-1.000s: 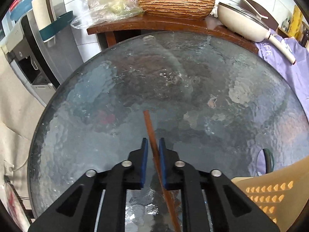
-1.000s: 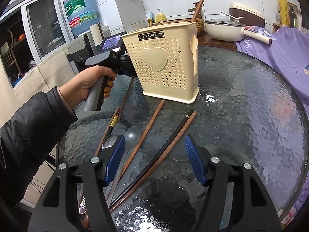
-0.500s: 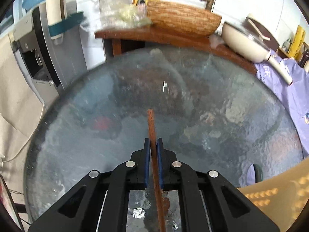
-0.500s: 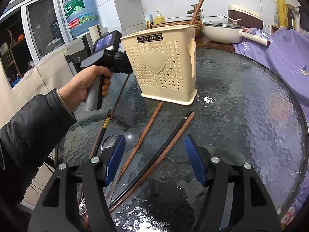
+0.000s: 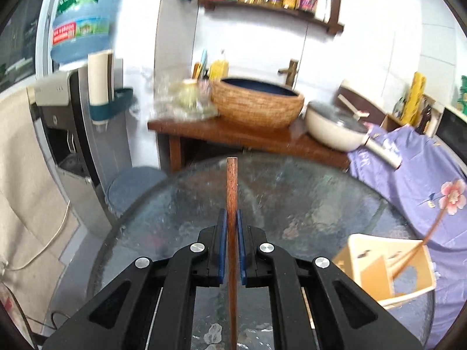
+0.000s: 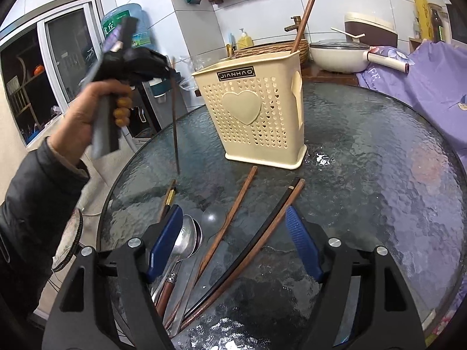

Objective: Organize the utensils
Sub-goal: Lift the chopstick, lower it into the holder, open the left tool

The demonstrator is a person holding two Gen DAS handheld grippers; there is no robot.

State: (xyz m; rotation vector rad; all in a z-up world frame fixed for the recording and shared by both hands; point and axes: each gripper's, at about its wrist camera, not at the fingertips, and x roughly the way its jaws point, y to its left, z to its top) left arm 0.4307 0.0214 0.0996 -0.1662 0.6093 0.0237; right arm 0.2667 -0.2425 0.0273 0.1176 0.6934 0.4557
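Note:
My left gripper (image 5: 230, 218) is shut on a brown wooden chopstick (image 5: 232, 192) and holds it in the air above the glass table. In the right wrist view the left gripper (image 6: 166, 71) is raised at the left and the chopstick (image 6: 175, 128) hangs down from it, left of the cream utensil holder (image 6: 256, 119). The holder has one chopstick (image 6: 303, 20) standing in it. My right gripper (image 6: 233, 245) is open and empty, low over several chopsticks (image 6: 230, 221) and spoons (image 6: 184, 242) lying on the table.
The round glass table (image 6: 379, 157) carries the holder; it also shows in the left wrist view (image 5: 382, 265) at lower right. Behind it a wooden shelf (image 5: 248, 134) bears a woven basket (image 5: 256, 105) and a white pan (image 5: 335, 125). Purple cloth (image 6: 432, 87) lies right.
My left gripper has lifted the chopstick off the table and tilted up, so the chopstick now hangs nearly upright beside the holder. My right gripper has barely moved.

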